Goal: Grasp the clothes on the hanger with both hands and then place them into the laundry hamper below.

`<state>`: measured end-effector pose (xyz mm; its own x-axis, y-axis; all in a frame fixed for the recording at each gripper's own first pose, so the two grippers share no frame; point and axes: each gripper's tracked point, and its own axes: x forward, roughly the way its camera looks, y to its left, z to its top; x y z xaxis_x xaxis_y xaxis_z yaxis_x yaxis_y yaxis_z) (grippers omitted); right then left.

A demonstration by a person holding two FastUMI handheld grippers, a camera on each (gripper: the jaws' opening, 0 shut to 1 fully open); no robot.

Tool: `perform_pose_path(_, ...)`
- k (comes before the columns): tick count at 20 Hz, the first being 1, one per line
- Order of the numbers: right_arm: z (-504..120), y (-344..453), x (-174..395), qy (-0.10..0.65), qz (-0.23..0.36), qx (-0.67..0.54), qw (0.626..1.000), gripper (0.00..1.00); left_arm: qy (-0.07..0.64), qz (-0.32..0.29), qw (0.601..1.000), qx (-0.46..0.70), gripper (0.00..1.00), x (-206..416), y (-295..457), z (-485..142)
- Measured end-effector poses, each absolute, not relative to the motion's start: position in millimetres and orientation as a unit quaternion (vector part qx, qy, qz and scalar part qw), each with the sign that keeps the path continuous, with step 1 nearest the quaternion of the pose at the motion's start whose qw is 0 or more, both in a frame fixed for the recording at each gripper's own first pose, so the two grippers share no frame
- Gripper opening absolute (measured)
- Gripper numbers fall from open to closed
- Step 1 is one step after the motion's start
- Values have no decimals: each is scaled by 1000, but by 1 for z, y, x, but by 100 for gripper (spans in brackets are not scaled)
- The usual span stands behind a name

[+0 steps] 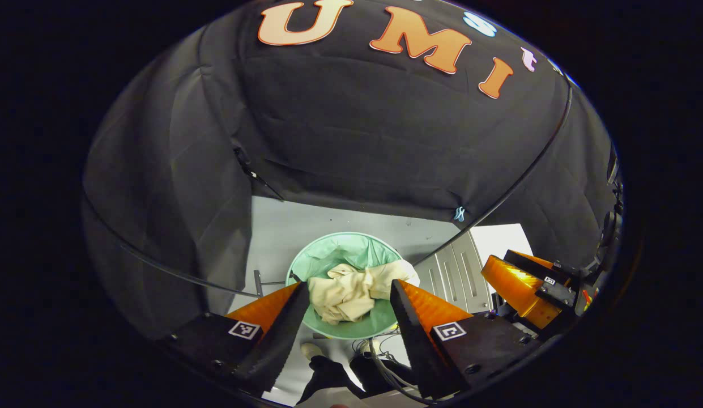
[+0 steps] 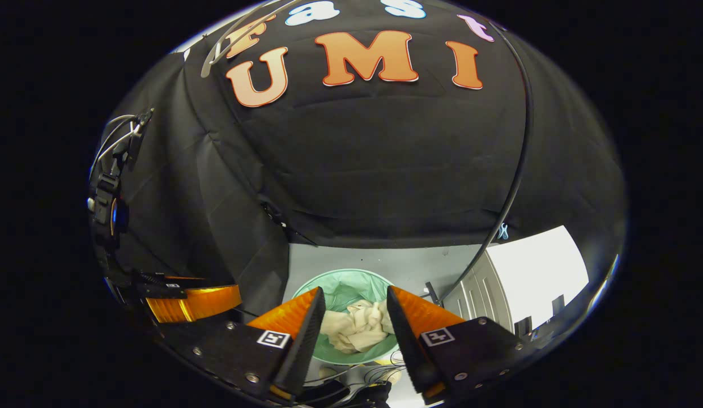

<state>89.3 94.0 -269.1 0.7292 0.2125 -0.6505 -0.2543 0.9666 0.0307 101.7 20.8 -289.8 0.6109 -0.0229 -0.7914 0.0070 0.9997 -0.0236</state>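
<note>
Beyond my tools the floor (image 1: 306, 226) is evenly lit and sharp; the booth wall (image 1: 357, 141) above stays dim, and straight lines bow toward the edges.

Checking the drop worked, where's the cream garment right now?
The cream garment lies crumpled inside the green-lined laundry hamper on the floor, seen low and central in both views, beside a white cabinet.

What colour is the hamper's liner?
Pale green liner, holding cream clothes; clearest in the left gripper view.
</note>
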Motion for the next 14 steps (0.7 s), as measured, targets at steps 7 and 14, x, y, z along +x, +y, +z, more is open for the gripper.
perform_pose_path(7,-247,70,97,320,104,-31,941,94,418,-8,908,-17,95,103,20,-271)
perform_pose_path(14,-213,30,101,285,70,-27,956,94,393,-3,920,-7,95,101,20,-245)
